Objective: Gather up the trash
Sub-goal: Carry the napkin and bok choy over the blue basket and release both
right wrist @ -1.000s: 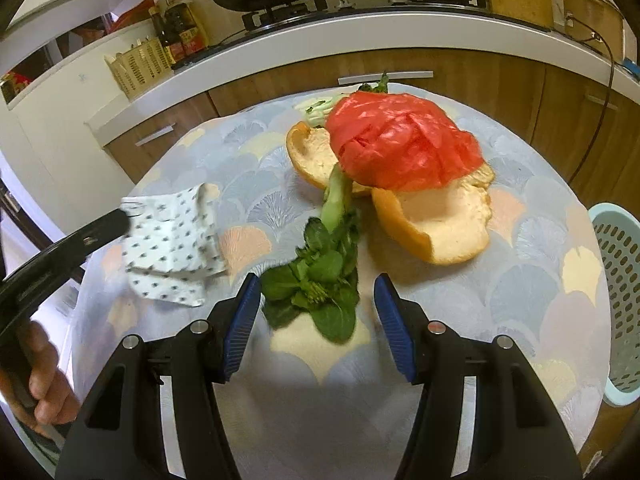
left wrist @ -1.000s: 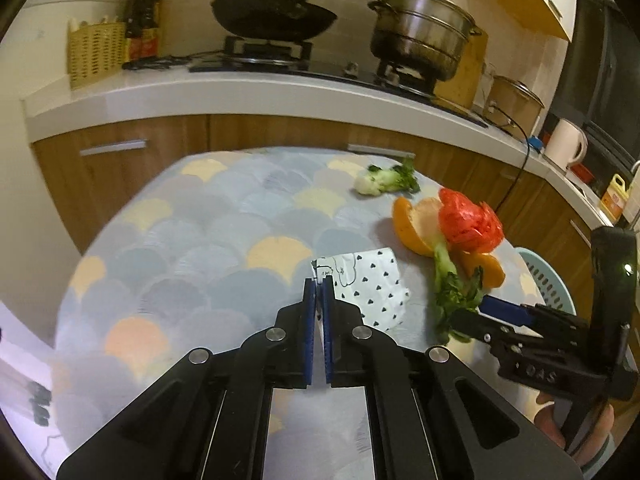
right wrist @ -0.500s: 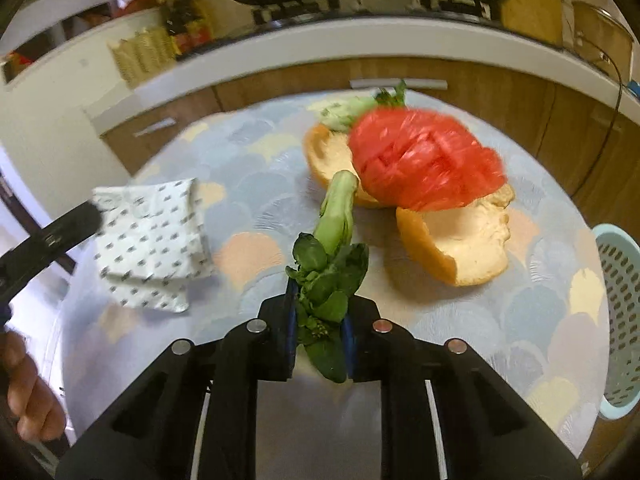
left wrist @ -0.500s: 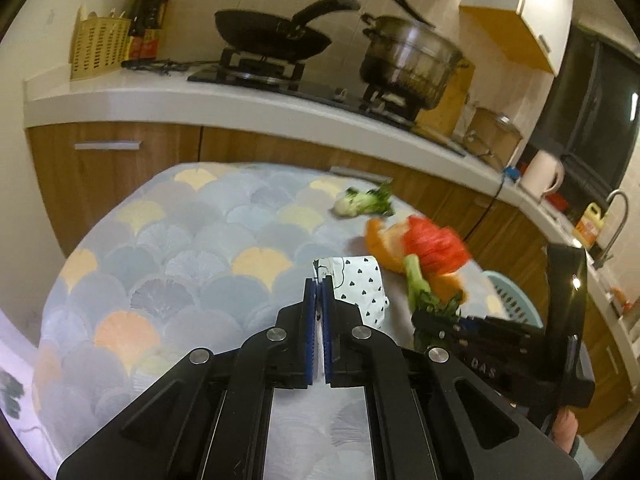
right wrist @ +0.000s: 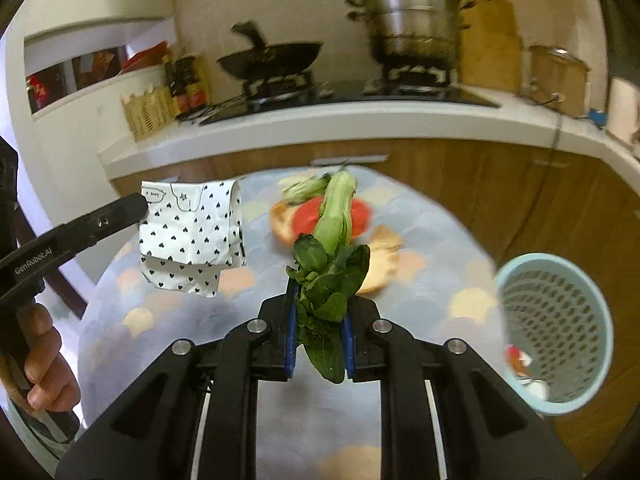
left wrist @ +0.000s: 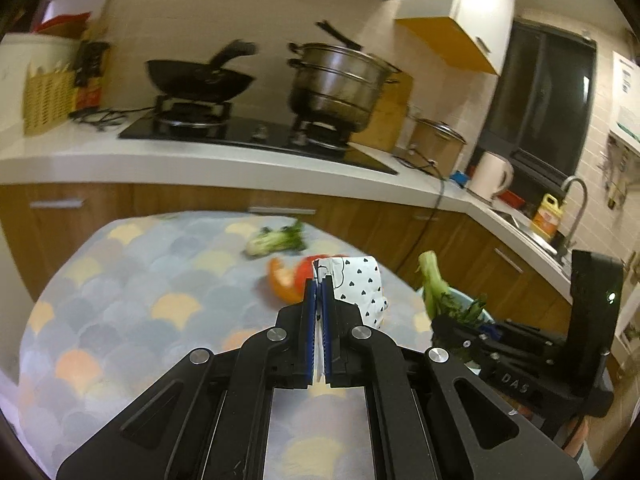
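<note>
My left gripper (left wrist: 319,284) is shut on the corner of a white wrapper with black hearts (left wrist: 360,284), which hangs in the air above the round table (left wrist: 120,300); the same wrapper (right wrist: 188,236) shows in the right wrist view. My right gripper (right wrist: 319,300) is shut on the leafy end of a green bok choy stalk (right wrist: 330,248), lifted off the table, also seen as the stalk (left wrist: 434,284) at the right. Orange peel (right wrist: 380,256), a red plastic bag (right wrist: 308,218) and a second bok choy piece (left wrist: 276,240) lie on the table.
A light blue perforated trash basket (right wrist: 556,332) stands to the right of the table, with some scraps inside. Behind the table runs a kitchen counter (left wrist: 200,156) with a wok (left wrist: 200,80), a steamer pot (left wrist: 340,84) and a kettle (left wrist: 490,174). A hand (right wrist: 44,364) holds the left gripper's handle.
The right gripper shut on the bok choy and lifted it. Both grippers rose from the table, the left carrying the wrapper up and toward the right.
</note>
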A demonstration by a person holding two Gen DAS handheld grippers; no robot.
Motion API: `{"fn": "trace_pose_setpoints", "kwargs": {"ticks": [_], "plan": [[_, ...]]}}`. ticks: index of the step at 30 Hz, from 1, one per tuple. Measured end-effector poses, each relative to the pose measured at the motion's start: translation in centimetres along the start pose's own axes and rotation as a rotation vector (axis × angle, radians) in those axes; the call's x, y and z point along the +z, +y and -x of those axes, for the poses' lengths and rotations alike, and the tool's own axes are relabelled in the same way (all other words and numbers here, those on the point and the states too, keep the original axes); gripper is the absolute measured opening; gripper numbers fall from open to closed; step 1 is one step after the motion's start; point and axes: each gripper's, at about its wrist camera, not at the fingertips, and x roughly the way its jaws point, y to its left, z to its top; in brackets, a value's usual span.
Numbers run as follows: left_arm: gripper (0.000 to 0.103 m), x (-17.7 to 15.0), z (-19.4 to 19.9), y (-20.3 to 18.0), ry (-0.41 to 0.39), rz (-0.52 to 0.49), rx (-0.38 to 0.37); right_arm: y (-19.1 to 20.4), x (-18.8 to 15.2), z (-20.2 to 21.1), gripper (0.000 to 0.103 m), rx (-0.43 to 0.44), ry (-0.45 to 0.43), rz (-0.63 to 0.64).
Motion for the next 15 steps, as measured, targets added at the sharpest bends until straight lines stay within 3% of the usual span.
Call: {"fn": "trace_pose_setpoints", "kwargs": {"ticks": [15], "plan": [[0.001,3.6,-4.9,-12.9,0.037,-0.2,-0.183,-11.8,-0.3,5.7,0.015,-0.172,-0.073,-0.174]]}}
